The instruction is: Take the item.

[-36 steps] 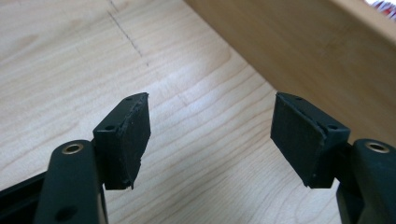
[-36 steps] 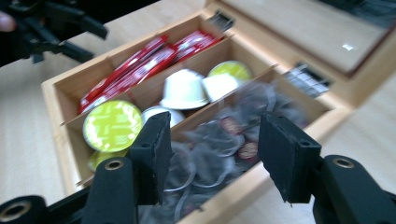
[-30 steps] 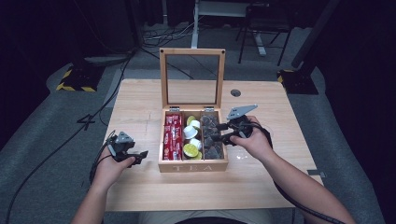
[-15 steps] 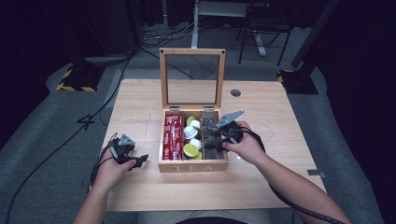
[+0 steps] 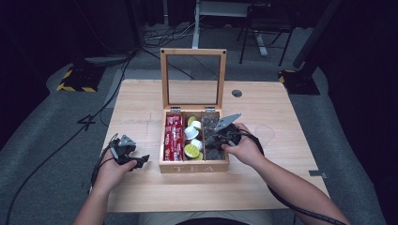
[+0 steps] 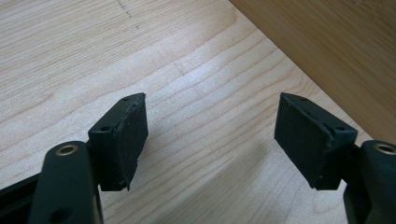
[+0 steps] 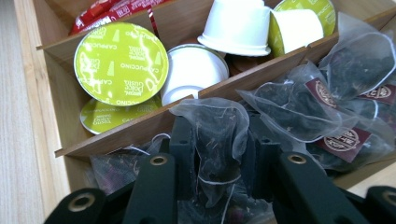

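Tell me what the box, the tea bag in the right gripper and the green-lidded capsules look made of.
Box: light wood, matte, grain visible; its lid looks glazed, since the floor shows through.
Tea bag, pinched by the right gripper: sheer mesh, likely nylon or similar; dark leaves show through.
Capsules: white, smooth cups, probably plastic, with printed green lids, likely foil or film.

Tea box [image 5: 194,167]: pale wood, smooth matt finish, clear glazed lid. Table [image 5: 141,101]: light wood-grain top, satin sheen. Tea bag [image 7: 219,140]: translucent fine mesh, dark leaf inside, glossy maroon paper tags. Capsules [image 7: 122,63]: white plastic cups, glossy green foil lids. Sachets [image 5: 173,136]: shiny red wrappers. Right gripper [image 7: 217,163] pads [image 7: 182,154]: matt black rubber, rough-edged.
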`<control>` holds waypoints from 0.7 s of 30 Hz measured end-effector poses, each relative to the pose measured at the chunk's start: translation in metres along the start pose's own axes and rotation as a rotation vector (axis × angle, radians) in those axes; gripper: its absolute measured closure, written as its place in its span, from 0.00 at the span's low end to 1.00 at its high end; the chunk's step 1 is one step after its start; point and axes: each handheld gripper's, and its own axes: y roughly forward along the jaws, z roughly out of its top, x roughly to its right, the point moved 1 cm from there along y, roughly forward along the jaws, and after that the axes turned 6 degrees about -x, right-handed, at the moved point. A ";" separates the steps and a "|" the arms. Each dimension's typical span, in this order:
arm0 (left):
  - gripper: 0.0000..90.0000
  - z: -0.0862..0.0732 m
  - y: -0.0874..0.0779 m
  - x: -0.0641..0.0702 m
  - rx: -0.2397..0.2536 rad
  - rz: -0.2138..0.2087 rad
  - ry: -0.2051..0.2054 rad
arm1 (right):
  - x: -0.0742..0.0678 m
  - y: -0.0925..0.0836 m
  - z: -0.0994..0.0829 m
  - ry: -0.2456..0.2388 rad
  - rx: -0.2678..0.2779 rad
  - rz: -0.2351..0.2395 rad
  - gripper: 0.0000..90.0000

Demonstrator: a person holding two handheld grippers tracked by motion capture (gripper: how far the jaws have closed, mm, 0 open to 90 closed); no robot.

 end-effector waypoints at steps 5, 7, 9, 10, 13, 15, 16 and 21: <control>0.30 0.001 -0.002 0.000 0.007 -0.002 -0.004 | 0.002 -0.009 0.001 0.022 0.051 0.011 0.78; 0.30 0.001 -0.002 0.000 0.006 0.001 -0.004 | 0.004 -0.015 0.003 0.037 0.085 0.021 0.78; 0.30 0.001 -0.002 -0.001 0.004 -0.002 -0.002 | 0.004 -0.018 0.003 0.042 0.100 0.026 0.78; 0.30 0.001 -0.001 -0.001 0.003 -0.003 -0.001 | 0.005 -0.023 0.004 0.050 0.124 0.031 0.78; 0.30 0.001 0.000 -0.001 0.008 -0.001 -0.005 | 0.006 -0.032 0.005 0.061 0.163 0.038 0.78; 0.30 0.000 0.000 -0.002 0.007 0.001 -0.005 | 0.006 -0.037 0.006 0.057 0.180 0.032 0.78; 0.30 0.000 0.000 -0.002 0.007 0.001 -0.005 | 0.006 -0.037 0.006 0.057 0.180 0.032 0.78; 0.30 0.001 0.002 -0.003 -0.003 -0.005 -0.004 | 0.007 -0.056 0.008 0.059 0.248 0.024 0.78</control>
